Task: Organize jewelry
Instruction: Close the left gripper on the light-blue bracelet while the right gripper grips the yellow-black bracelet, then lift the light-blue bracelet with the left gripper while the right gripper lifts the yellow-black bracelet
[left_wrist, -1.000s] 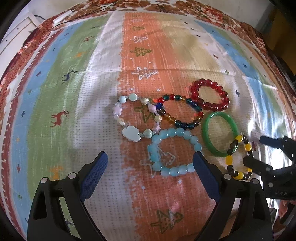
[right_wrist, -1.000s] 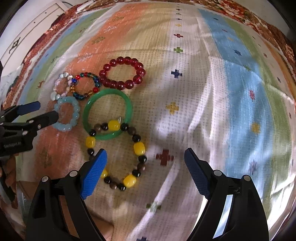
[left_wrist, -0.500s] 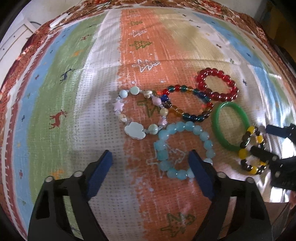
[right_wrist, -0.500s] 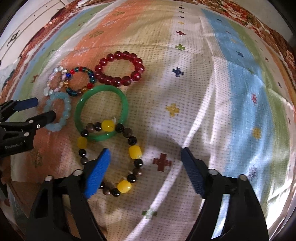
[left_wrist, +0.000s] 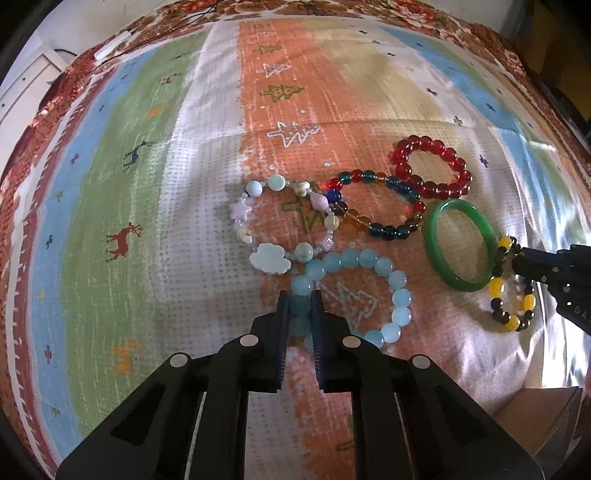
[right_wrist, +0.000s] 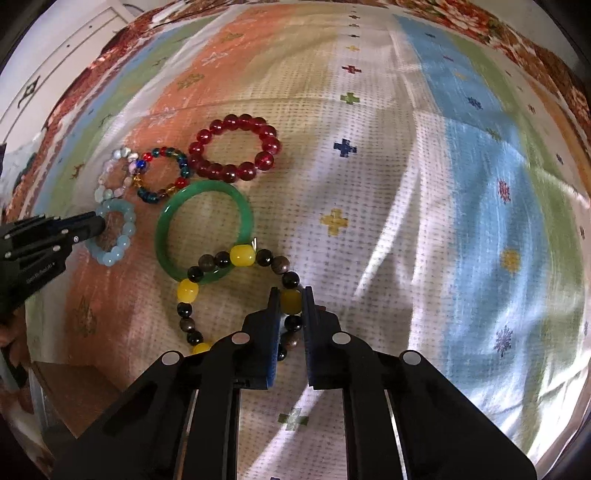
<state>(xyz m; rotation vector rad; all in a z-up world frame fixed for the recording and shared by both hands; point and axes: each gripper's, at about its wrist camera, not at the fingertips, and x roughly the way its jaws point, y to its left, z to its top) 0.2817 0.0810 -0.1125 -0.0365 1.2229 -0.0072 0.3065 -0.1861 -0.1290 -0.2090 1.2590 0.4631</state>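
Observation:
Several bracelets lie on a striped patterned cloth. My left gripper (left_wrist: 300, 300) is shut on the light blue bead bracelet (left_wrist: 384, 266), pinching its left side. My right gripper (right_wrist: 290, 295) is shut on the yellow and dark bead bracelet (right_wrist: 242, 255), pinching its right side. That bracelet overlaps the green bangle (right_wrist: 168, 221), which also shows in the left wrist view (left_wrist: 432, 243). A red bead bracelet (left_wrist: 439, 142), a multicolour glass bead bracelet (left_wrist: 384, 230) and a pastel charm bracelet (left_wrist: 267, 257) lie beside them. The right gripper shows at the left view's right edge (left_wrist: 524, 262).
The cloth (right_wrist: 424, 192) spreads wide to the right of the bracelets and to the left of them (left_wrist: 129, 221). A brown surface shows at the cloth's near edge (right_wrist: 77, 391). A white cabinet (right_wrist: 55, 62) stands beyond the cloth's far left.
Both grippers have moved forward and closed. The left went from open to shut on the light blue bracelet, the right from open to shut on the yellow and dark bracelet.

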